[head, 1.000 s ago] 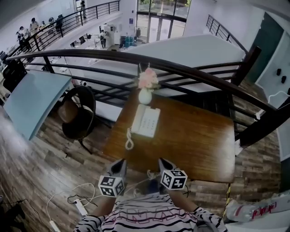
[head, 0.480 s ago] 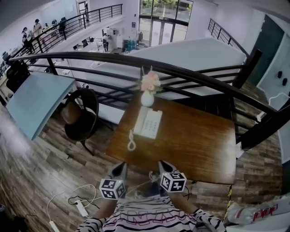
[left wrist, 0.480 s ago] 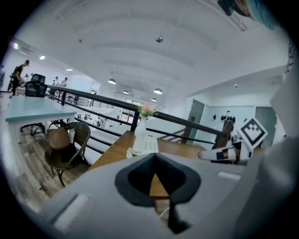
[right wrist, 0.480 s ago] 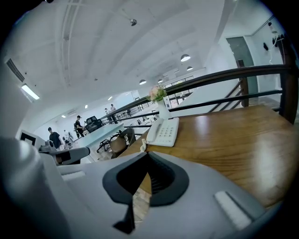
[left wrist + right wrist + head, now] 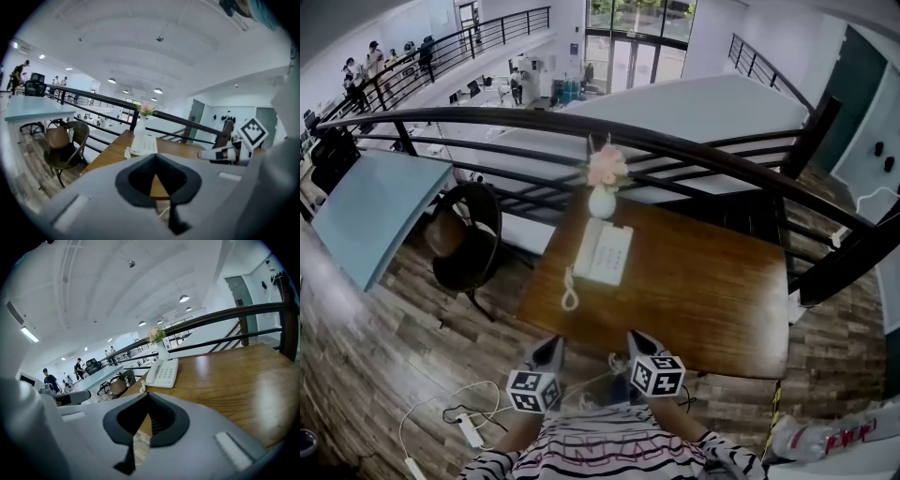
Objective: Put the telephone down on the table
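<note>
A white telephone (image 5: 603, 253) lies on the far left part of the brown table (image 5: 712, 300), its handset on the cradle and its coiled cord (image 5: 570, 292) trailing toward me. Both grippers hover at the table's near edge, well short of the phone and holding nothing. My left gripper (image 5: 549, 349) is shut, as is my right gripper (image 5: 639, 343). In the left gripper view the shut tips (image 5: 155, 157) point at the telephone (image 5: 144, 144). The right gripper view has the telephone (image 5: 164, 372) ahead of the shut tips (image 5: 147, 397).
A white vase of pink flowers (image 5: 602, 192) stands just behind the phone by the dark railing (image 5: 694, 150). A round wicker chair (image 5: 467, 234) stands left of the table. Cables and a power strip (image 5: 469, 429) lie on the wooden floor at lower left.
</note>
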A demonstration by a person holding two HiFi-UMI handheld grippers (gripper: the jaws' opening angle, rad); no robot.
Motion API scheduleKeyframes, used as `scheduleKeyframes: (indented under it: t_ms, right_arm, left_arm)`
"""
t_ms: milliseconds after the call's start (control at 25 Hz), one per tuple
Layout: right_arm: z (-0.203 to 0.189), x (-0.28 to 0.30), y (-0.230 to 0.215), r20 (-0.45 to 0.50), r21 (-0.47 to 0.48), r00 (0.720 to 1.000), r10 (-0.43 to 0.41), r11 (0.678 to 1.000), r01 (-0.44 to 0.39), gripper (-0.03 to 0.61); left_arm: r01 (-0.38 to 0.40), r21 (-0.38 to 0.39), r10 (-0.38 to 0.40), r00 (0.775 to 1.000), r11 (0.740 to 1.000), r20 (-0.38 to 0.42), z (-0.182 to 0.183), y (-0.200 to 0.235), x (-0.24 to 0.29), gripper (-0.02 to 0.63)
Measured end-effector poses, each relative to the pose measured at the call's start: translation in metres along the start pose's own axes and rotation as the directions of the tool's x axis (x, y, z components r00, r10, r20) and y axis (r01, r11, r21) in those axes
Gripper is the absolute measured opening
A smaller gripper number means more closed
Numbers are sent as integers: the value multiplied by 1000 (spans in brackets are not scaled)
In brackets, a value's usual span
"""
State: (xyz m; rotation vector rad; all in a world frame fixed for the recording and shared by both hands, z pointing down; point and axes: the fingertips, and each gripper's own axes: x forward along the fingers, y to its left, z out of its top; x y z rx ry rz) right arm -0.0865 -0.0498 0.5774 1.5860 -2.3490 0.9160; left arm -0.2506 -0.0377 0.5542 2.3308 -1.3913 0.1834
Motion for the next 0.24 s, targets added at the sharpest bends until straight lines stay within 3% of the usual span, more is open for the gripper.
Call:
scheduleKeyframes:
  t_ms: [240]
  right_arm:
    - [4,6,-7,8,1,1000,2,1000,-2,0]
  left_arm:
    - [-9,-26,10,1000,1000,22,4,1,8,2]
